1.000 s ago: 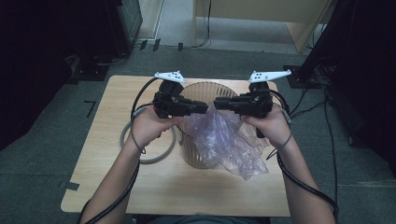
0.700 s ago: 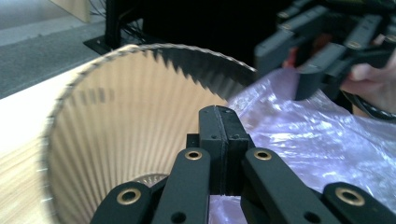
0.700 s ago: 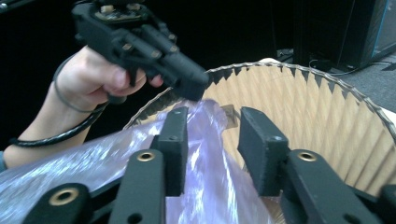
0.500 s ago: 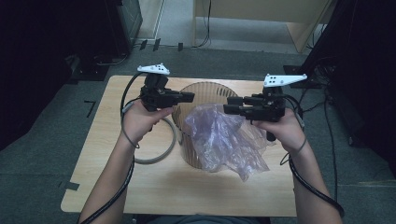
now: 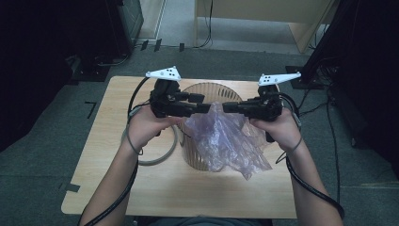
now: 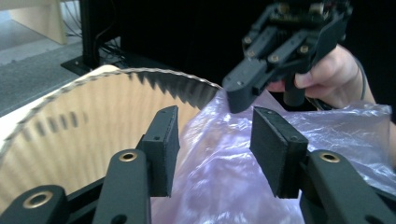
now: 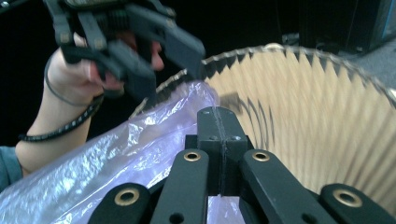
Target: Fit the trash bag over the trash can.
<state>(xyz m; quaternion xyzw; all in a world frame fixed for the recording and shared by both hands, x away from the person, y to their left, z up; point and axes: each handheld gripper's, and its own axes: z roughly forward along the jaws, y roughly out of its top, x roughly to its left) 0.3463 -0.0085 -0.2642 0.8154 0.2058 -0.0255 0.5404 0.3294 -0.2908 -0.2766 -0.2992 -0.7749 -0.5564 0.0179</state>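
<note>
On the pale wooden table (image 5: 117,188), the left gripper (image 5: 203,102) has just opened its black jaws – flat pads apart over the crinkled, translucent purple plastic bag (image 5: 221,141). The bag drapes over the pleated, tan round bin (image 5: 200,92). The right gripper (image 5: 227,107) pinches the film.

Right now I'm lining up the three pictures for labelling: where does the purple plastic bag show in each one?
High view: the purple plastic bag lies at centre, draped over the near rim of the ribbed bin.
Left gripper view: lower right, under and behind the open jaws.
Right gripper view: lower left, its edge running to the shut jaws.
Shared landmark: the ribbed bin's scalloped rim.
</note>
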